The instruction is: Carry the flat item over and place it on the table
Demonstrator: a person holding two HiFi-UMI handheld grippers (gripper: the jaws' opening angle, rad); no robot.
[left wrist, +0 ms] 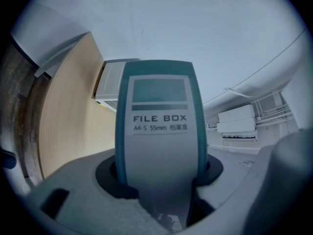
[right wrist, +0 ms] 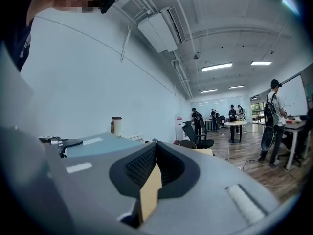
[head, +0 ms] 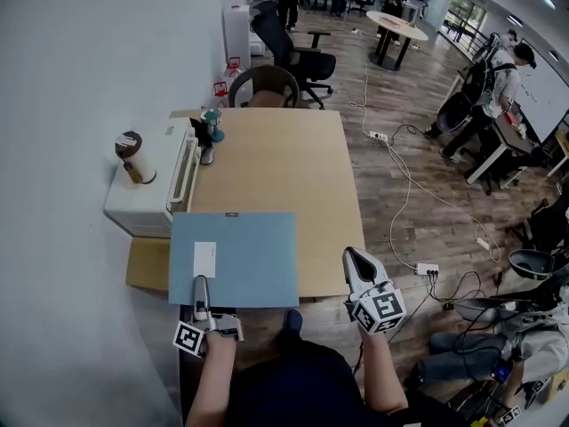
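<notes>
The flat item is a blue-grey file box (head: 236, 256) with a white label. It lies level over the near end of the wooden table (head: 276, 158), overhanging the table's left and near edges. My left gripper (head: 201, 287) is shut on the box's near edge. In the left gripper view the box (left wrist: 159, 121) stands between the jaws, its spine reading "FILE BOX". My right gripper (head: 354, 258) hangs just past the table's near right corner, apart from the box. Its jaws meet at the tips (right wrist: 155, 148) with nothing in them.
A white cabinet (head: 142, 198) with a coffee cup (head: 132, 157) stands against the table's left side. A small bottle (head: 212, 132) sits on the table's far left. A chair (head: 264, 85) is at the far end. Cables (head: 400, 185) cross the floor; people stand to the right.
</notes>
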